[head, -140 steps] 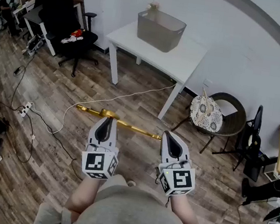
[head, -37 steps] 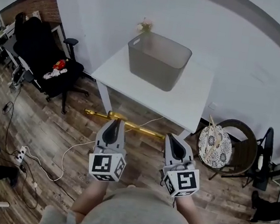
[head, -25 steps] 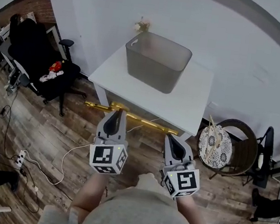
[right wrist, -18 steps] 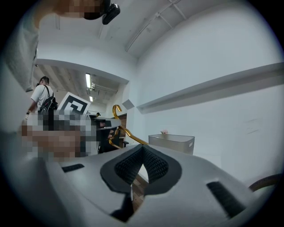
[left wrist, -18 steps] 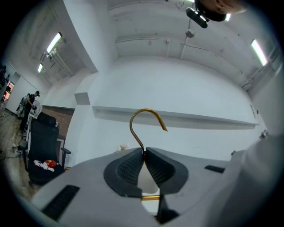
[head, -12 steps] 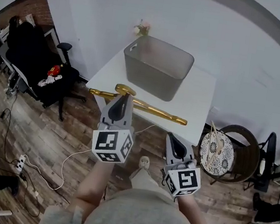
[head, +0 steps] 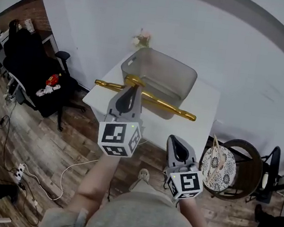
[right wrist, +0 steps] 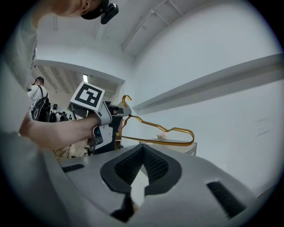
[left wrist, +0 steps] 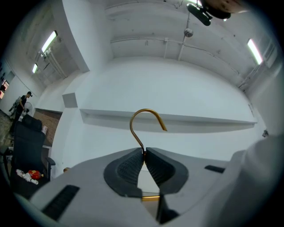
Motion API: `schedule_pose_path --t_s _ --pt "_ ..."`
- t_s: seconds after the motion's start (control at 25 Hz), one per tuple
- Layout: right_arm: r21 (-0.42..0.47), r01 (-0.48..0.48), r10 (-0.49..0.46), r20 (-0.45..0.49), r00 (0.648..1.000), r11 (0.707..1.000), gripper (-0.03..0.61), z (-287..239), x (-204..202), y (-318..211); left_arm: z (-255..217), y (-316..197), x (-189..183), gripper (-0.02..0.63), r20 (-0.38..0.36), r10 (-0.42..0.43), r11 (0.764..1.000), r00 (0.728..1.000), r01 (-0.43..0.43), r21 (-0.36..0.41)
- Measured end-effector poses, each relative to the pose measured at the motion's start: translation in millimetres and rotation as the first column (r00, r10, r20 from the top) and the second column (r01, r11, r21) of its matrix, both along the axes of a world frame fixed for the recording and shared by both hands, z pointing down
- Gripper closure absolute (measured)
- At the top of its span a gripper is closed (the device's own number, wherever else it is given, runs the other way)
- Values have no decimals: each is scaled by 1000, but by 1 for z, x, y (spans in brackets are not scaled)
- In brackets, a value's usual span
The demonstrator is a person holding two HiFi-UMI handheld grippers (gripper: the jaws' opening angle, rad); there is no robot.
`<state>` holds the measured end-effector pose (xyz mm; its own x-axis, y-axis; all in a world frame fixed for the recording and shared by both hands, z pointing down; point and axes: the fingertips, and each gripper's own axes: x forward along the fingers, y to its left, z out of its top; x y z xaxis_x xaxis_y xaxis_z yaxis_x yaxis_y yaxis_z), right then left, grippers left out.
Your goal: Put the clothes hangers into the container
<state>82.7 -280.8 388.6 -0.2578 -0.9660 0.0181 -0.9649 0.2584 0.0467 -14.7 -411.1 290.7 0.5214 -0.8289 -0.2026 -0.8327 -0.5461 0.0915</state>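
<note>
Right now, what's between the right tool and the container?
Head view: the gold hanger, held by the left tool, crosses between right tool and container, over the white table.

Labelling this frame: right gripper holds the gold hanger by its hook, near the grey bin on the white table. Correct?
No. The left gripper holds the gold hanger by its hook, per the left gripper view; the right gripper is shut, empty. The grey bin and white table are right.
</note>
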Motion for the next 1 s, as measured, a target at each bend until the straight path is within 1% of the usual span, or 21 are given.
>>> schedule_pose_path --t_s 0.2,0.52,1.0 --pt "2 -12 12 2 1000 1000 577 -4 19 -34 -9 -36 24 586 3 19 1000 1000 -19 12" --pt "-4 -21 21 9 1000 1000 577 1 48 -79 -5 -85 60 587 7 39 999 999 -39 1" --pt "-16 -20 21 20 1000 1000 577 13 77 -129 13 -135 95 587 7 62 998 998 -61 -27"
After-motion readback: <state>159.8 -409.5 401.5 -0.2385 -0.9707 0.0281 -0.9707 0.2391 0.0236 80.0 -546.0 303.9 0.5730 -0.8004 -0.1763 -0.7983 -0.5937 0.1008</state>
